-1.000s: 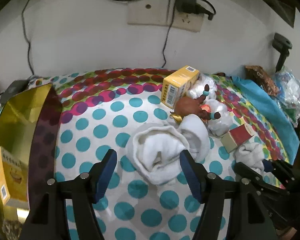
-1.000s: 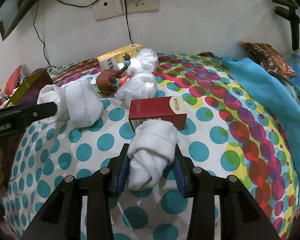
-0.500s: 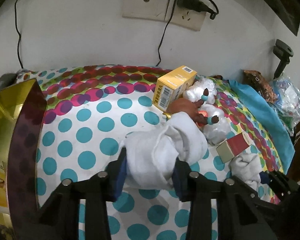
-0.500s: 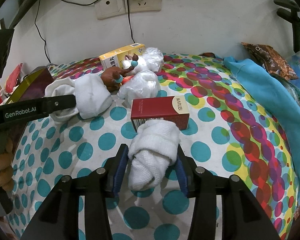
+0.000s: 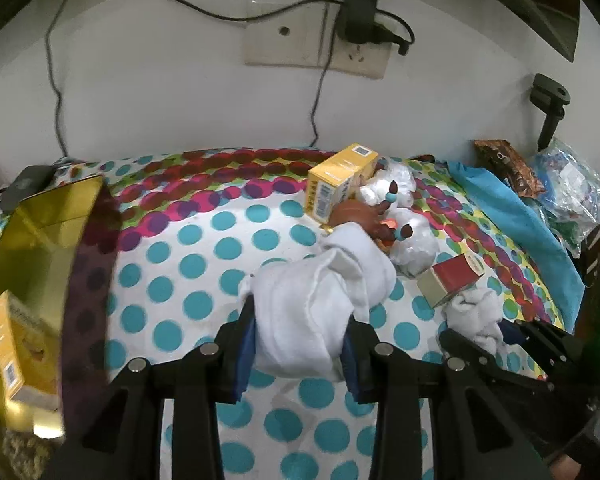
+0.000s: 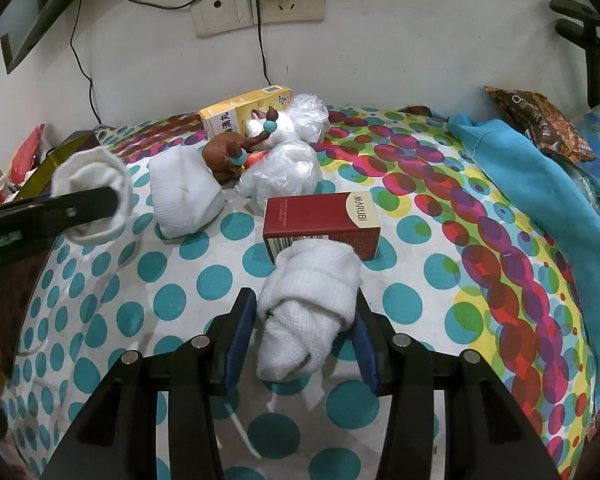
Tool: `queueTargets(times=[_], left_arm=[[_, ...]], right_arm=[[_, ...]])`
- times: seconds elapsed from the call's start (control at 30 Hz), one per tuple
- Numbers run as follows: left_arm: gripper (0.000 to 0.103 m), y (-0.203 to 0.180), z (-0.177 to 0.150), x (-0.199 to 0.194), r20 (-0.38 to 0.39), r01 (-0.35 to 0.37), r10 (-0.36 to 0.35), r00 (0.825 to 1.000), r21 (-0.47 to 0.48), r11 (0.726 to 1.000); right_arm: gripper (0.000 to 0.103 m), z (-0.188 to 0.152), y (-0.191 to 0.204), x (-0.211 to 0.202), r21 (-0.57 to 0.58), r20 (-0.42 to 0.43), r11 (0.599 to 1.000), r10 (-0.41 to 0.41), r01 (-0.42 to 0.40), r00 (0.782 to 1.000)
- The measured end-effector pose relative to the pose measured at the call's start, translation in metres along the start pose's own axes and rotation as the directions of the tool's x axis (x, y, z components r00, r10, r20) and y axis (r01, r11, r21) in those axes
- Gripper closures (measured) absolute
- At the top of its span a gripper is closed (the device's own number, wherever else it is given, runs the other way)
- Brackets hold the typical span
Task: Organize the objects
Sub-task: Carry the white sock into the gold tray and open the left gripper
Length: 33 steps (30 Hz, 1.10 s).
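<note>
A white rolled cloth sits between the blue pads of my left gripper, which is shut on it. Its far end trails toward the brown toy. The right wrist view shows that gripper's finger at the left, with the held cloth raised and the cloth's other end on the spotted tablecloth. My right gripper is shut on a second white rolled cloth lying in front of a red box. My right gripper also shows at the lower right of the left wrist view.
An open gold tin at the left holds a yellow carton. Behind the cloths lie a yellow box, a brown toy and plastic-wrapped white bundles. A blue garment and snack bags line the right side.
My left gripper went from open around the white cloth to shut on it, and lifted it a little. The right gripper stayed put on its cloth.
</note>
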State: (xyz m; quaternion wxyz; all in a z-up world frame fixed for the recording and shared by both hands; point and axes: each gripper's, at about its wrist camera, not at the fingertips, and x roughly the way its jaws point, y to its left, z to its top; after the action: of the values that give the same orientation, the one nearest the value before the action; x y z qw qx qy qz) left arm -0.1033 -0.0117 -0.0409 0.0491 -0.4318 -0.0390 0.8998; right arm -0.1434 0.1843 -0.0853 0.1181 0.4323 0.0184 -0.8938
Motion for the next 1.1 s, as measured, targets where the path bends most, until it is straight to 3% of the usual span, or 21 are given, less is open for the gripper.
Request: queueTargets(times=[0.37, 0.5, 0.77, 1.1], left_arm=[[0.067, 0.014, -0.023, -0.062, 0.016, -0.120, 0.120, 0.993, -0.009, 0.993], [0.067, 0.016, -0.033, -0.086, 0.046, -0.197, 0.196, 0.979, 0.016, 0.980], [0.067, 0.052, -0.051, -0.121, 0.050, -0.253, 0.255, 0.966, -0.047, 0.966], [0.067, 0.115, -0.073, -0.136, 0.016, -0.317, 0.324, 0.946, -0.163, 0.934]], right_arm=[[0.059, 0.001, 0.000, 0.000, -0.002, -0.001, 1.000, -0.005, 0.005, 1.000], [0.059, 0.000, 0.000, 0.000, -0.003, -0.002, 1.000, -0.007, 0.007, 1.000], [0.059, 0.000, 0.002, 0.002, -0.024, -0.007, 0.999, -0.032, 0.032, 0.999], [0.059, 0.000, 0.006, 0.003, -0.040, -0.010, 0.998, -0.058, 0.058, 0.998]])
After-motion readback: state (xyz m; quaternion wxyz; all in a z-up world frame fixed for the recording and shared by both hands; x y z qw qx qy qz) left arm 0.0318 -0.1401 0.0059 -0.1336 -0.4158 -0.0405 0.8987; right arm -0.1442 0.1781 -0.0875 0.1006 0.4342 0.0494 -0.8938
